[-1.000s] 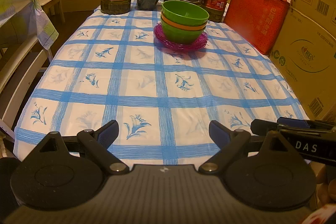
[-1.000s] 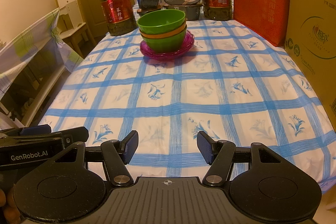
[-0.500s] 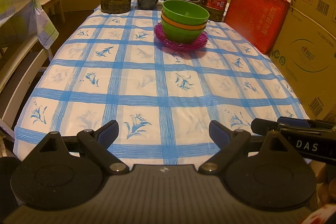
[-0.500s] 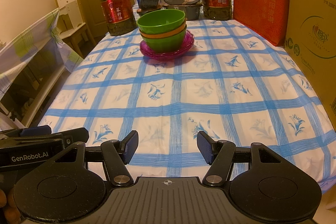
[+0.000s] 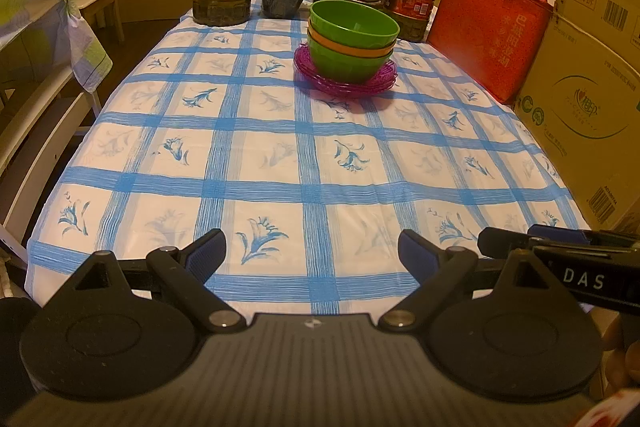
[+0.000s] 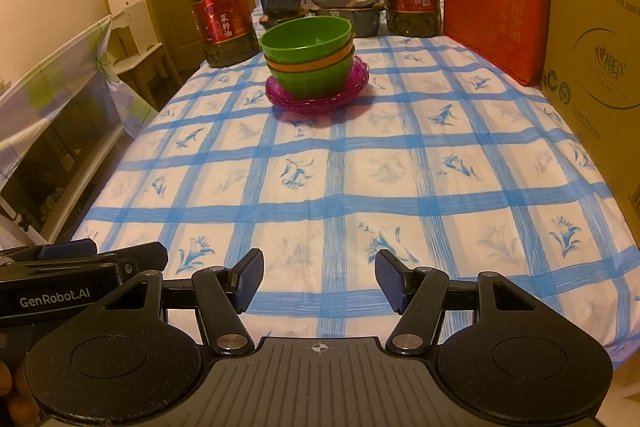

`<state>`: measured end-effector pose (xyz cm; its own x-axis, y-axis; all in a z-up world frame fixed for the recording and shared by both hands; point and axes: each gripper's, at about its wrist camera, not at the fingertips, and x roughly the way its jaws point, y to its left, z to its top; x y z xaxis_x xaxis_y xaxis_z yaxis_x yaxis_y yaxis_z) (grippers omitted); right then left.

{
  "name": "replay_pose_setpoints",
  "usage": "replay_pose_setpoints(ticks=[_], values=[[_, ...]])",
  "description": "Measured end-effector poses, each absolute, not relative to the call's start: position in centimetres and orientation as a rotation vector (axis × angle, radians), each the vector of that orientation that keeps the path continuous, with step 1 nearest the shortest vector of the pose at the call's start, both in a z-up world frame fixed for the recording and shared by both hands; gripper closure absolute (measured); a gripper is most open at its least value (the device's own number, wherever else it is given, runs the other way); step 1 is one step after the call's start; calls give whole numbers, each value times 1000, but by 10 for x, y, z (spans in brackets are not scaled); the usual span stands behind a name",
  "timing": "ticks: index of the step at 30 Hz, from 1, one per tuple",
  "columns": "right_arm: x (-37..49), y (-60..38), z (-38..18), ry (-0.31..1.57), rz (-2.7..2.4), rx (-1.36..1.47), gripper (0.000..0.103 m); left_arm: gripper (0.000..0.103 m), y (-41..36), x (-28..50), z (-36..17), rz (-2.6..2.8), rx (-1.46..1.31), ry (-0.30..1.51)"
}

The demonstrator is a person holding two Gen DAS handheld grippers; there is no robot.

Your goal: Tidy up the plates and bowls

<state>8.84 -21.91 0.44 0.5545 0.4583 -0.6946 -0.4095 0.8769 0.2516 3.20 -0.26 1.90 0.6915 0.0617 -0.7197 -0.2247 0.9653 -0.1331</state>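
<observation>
Room: a warm-lit room with a wooden door behind the far end of the table (image 5: 280,163), which wears a white cloth with blue checks and flower prints.
Right edge: a cardboard box (image 5: 588,115) and a red tote bag (image 5: 492,39) stand along the right side.
Far end: two large oil bottles (image 6: 222,23), a boxed meal and dark containers crowd the back.
Bowls: a nested stack of bowls (image 5: 352,43), green over orange over green, sits upright at the far middle of the cloth.
Plates: purple plates (image 5: 344,83) lie stacked under the bowls, their rims showing all round.
Left gripper (image 5: 312,255): spread wide, nothing between the blue pads, poised over the near edge.
Right gripper (image 6: 318,281): parted about halfway, also empty, just beside the left one.
Key relation: the stack lies straight ahead and well apart from both tools, slightly right of centre for the left, slightly left for the right; neither hand looks clearly nearer.
Judgement: the dishes already look gathered into one pile; any further move means a long forward reach.
</observation>
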Motion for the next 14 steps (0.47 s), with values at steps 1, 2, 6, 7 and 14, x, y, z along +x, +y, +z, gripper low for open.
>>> replay_pose_setpoints(ticks=[1, 2, 6, 7, 14], values=[[88, -219, 4, 839, 513, 63, 41, 11, -3, 32, 19, 162, -218, 792], [89, -219, 4, 839, 513, 63, 41, 11, -2, 32, 19, 162, -217, 792], [88, -220, 3, 840, 513, 64, 41, 11, -3, 31, 18, 171, -216, 786], [88, -220, 4, 840, 513, 64, 41, 11, -3, 31, 18, 173, -214, 786], [88, -220, 4, 839, 512, 64, 41, 9, -3, 29, 19, 173, -217, 771]])
